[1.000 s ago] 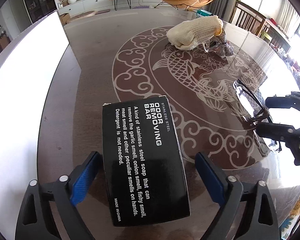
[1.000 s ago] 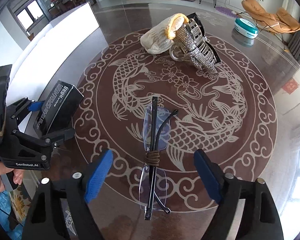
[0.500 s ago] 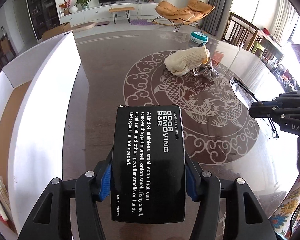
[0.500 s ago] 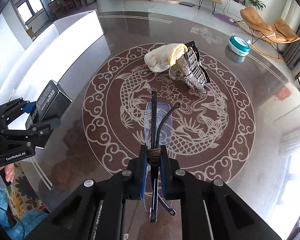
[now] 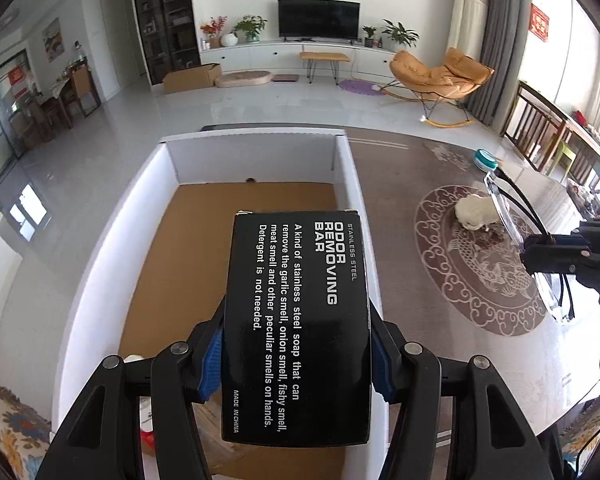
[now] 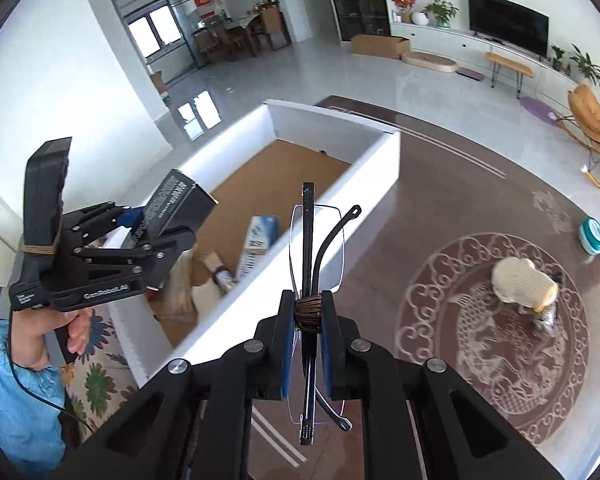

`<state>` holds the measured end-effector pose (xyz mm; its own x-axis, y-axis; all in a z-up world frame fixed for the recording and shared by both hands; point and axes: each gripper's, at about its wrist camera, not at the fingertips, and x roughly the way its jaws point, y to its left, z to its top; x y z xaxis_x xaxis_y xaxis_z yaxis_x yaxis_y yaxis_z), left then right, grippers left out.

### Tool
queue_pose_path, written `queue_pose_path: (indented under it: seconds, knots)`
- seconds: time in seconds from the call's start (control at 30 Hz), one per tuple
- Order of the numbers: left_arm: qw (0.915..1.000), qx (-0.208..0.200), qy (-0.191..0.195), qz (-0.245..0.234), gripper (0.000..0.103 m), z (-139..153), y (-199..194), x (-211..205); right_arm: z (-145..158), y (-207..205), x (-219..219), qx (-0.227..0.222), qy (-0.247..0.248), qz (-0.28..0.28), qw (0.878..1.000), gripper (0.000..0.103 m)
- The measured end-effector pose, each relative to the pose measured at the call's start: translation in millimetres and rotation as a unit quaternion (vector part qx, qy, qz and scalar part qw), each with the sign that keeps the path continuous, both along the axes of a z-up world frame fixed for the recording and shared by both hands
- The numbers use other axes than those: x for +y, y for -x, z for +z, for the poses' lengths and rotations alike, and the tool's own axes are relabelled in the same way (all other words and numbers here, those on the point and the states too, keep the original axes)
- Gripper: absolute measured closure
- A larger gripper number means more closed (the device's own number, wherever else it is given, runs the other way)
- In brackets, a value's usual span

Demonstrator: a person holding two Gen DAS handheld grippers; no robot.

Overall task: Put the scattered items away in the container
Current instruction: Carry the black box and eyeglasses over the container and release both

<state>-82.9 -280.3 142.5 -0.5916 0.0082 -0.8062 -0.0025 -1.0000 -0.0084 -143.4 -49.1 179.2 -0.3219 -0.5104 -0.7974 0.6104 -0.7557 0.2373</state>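
My left gripper (image 5: 296, 364) is shut on a black box (image 5: 296, 320) printed "odor removing bar" and holds it in the air over the right wall of the white container (image 5: 156, 184). My right gripper (image 6: 306, 340) is shut on folded rimless glasses (image 6: 316, 256), held above the table next to the container's near wall (image 6: 300, 256). The left gripper (image 6: 140, 240) with the box (image 6: 176, 204) shows in the right wrist view. A cream glove (image 6: 520, 280) and a metal hair clip (image 6: 544, 316) lie on the table's fish medallion.
The container has a brown cardboard floor (image 5: 228, 248) and holds a blue-white carton (image 6: 256, 244) and other packages near its near end. A teal round tin (image 6: 592, 236) sits at the table's far edge. The table is dark and glossy (image 6: 440, 184).
Both grippers have risen well above the table and swung left toward the container. The black box is now over the container's right wall; the glasses are lifted off the table.
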Motion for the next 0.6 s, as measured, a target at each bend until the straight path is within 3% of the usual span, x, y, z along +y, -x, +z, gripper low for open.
queue_pose_path:
  seconds: [0.13, 0.3, 0.4, 0.6]
  knots:
    - [0.9985, -0.02, -0.017, 0.049, 0.045, -20.7, -9.2, -52.5, -14.2, -17.4, -82.2, -0.022, 0.02, 0.056, 0.998, 0.091]
    - [0.9945, -0.048, -0.024, 0.09, 0.045, -53.8, -9.4, -91.0, -53.3, -42.8, -157.5, -0.049, 0.013, 0.111, 0.993, 0.09]
    - [0.9923, -0.065, -0.023, 0.103, 0.045, -72.6, -6.3, -103.0, -76.1, -55.1, -182.4, -0.043, -0.01, 0.13, 0.991, 0.09]
    - [0.9907, -0.087, -0.015, 0.104, 0.045, -96.9, 0.3, -106.1, -110.0, -46.0, -191.9, -0.05, -0.031, 0.111, 0.992, 0.09]
